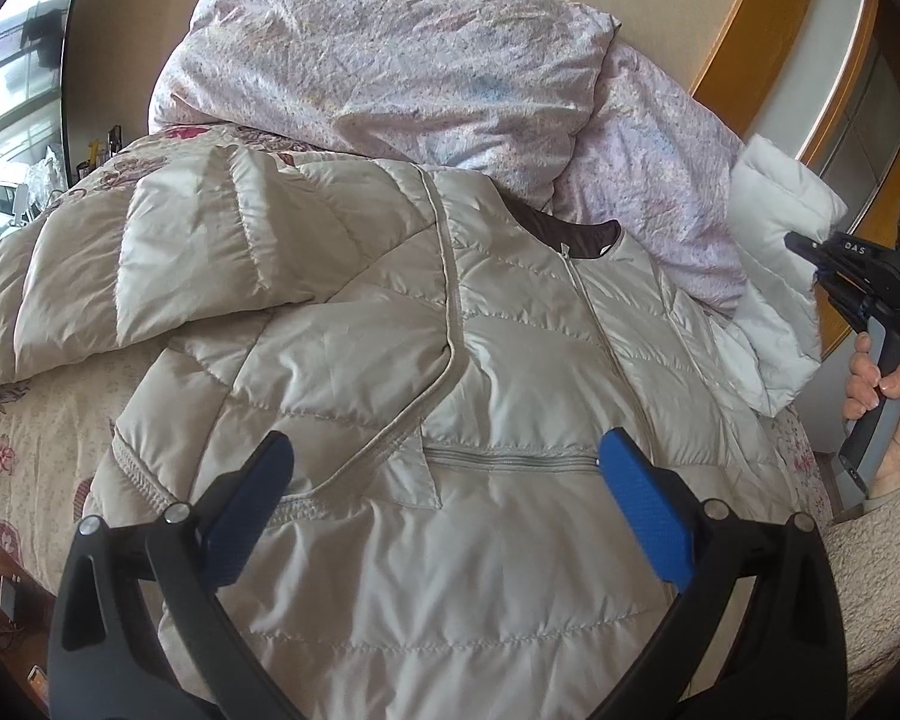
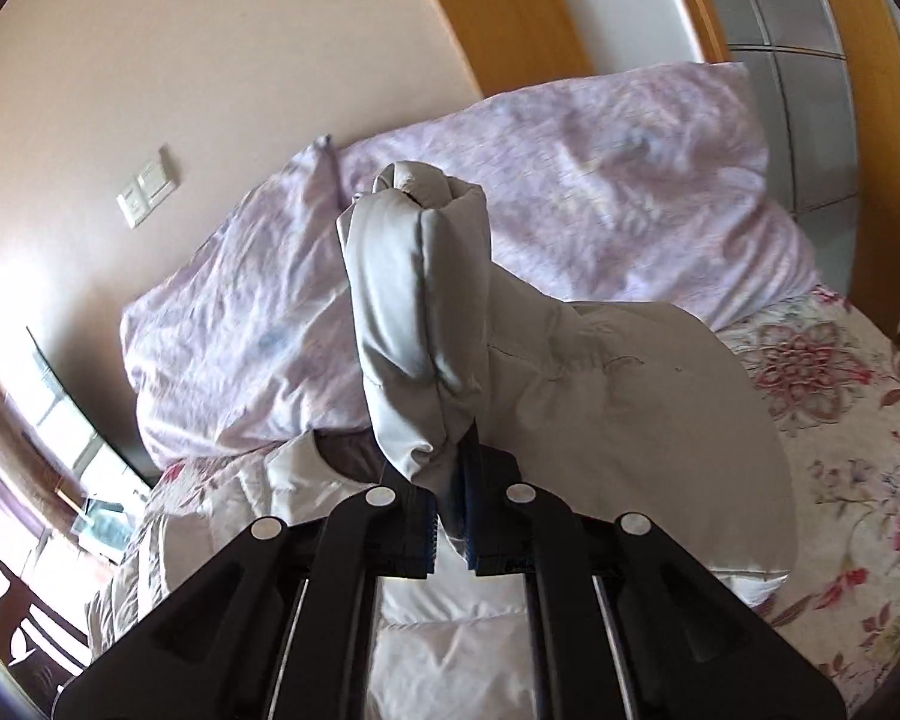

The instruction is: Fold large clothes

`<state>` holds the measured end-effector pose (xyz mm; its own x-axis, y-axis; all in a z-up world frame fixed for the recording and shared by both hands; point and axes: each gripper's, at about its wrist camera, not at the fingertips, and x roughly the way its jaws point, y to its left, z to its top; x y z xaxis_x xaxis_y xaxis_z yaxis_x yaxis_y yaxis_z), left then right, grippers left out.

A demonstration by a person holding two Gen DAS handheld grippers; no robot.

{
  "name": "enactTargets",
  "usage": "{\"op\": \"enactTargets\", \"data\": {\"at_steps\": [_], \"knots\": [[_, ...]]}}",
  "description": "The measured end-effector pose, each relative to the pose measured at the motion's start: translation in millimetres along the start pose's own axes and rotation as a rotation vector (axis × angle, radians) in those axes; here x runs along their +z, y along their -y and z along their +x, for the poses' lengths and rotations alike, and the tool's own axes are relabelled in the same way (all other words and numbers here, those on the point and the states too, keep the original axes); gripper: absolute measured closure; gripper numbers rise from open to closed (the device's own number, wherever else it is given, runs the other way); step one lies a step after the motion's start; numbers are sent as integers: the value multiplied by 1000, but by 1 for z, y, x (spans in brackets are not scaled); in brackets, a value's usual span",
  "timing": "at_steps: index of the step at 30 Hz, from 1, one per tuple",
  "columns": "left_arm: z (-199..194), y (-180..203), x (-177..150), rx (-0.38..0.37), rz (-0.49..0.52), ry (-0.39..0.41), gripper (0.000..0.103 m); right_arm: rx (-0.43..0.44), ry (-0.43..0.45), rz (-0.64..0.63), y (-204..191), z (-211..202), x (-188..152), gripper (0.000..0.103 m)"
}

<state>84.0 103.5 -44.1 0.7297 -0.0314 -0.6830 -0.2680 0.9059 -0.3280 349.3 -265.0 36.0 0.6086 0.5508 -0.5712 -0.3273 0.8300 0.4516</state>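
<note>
Your left gripper (image 1: 444, 468) stands wide open and empty over the beige quilted jacket (image 1: 480, 396), which lies spread on the floral bedspread (image 1: 24, 438), zipper up; its pocket zip sits right between your blue fingers (image 1: 642, 492), at 12 o'clock of the claw. One sleeve is folded across the chest toward 10 o'clock. Your right gripper (image 2: 447, 516) is clamped tight on the other sleeve's cuff (image 2: 420, 324), which stands up from the jaws toward 12 o'clock, lifted off the bed. The lilac pillows (image 1: 402, 48) lie beyond the collar.
</note>
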Motion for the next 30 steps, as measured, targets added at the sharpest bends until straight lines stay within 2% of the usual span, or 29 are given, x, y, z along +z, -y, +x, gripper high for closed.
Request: {"op": "enactTargets", "data": {"at_steps": [5, 10, 14, 18, 19, 21, 22, 23, 25, 28, 30], "knots": [[-3, -5, 2, -10, -13, 9, 2, 43, -126, -91, -49, 47, -28, 96], [-8, -9, 2, -12, -19, 24, 2, 17, -244, -168, -82, 83, -74, 96], [-6, -13, 4, -14, -30, 24, 2, -46, -300, -271, -100, 97, -102, 96], [-4, -14, 4, -9, -35, 18, 2, -176, -320, -471, -123, 109, -133, 92], [-4, -15, 5, -10, -37, 17, 2, -203, -328, -527, -128, 111, -139, 87], [-4, -17, 5, -12, -40, 12, 2, -225, -347, -630, -139, 110, -155, 65], [-4, -20, 5, -12, -44, 10, 2, -228, -334, -666, -143, 106, -161, 45], [-4, -22, 6, -11, -50, 8, 2, -230, -315, -695, -146, 101, -163, 41], [-5, -29, 7, -7, -72, 11, 2, -181, -307, -715, -150, 87, -165, 41], [-11, -45, 7, 3, -100, 39, 2, -59, -277, -582, -137, 62, -145, 42], [-18, -57, 6, 16, -113, 81, 2, -58, -224, -472, -121, 53, -128, 42]]}}
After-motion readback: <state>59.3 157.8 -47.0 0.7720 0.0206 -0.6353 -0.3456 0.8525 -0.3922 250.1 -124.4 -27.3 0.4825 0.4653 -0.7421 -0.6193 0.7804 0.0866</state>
